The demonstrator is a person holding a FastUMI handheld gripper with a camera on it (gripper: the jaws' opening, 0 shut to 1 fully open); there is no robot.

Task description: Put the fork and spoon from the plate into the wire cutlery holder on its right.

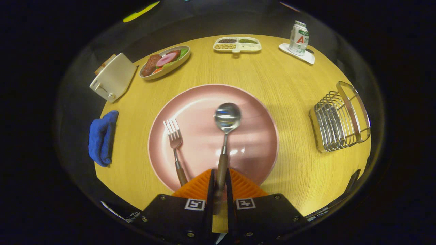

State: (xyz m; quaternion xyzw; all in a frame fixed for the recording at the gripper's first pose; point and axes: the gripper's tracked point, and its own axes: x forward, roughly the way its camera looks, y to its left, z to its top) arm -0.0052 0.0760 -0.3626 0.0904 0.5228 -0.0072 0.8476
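A pink plate (252, 136) lies on the yellow wooden table just ahead of my fingers. A metal spoon (227, 117) with a brown wooden handle points away from me, its bowl over the plate's middle. My gripper (219, 183) is shut on the spoon's handle, with both fingers pressed against it. A fork (174, 137) with a matching handle lies on the plate to the left of the spoon, its tines pointing away. The wire cutlery holder (340, 117) stands on the table to the right of the plate and holds nothing that I can see.
A blue cloth (102, 137) lies left of the plate. Beyond it stand a white toaster (112, 77), an oval dish of food (165, 62), a divided tray of beans (237, 44) and a can on a white coaster (299, 39).
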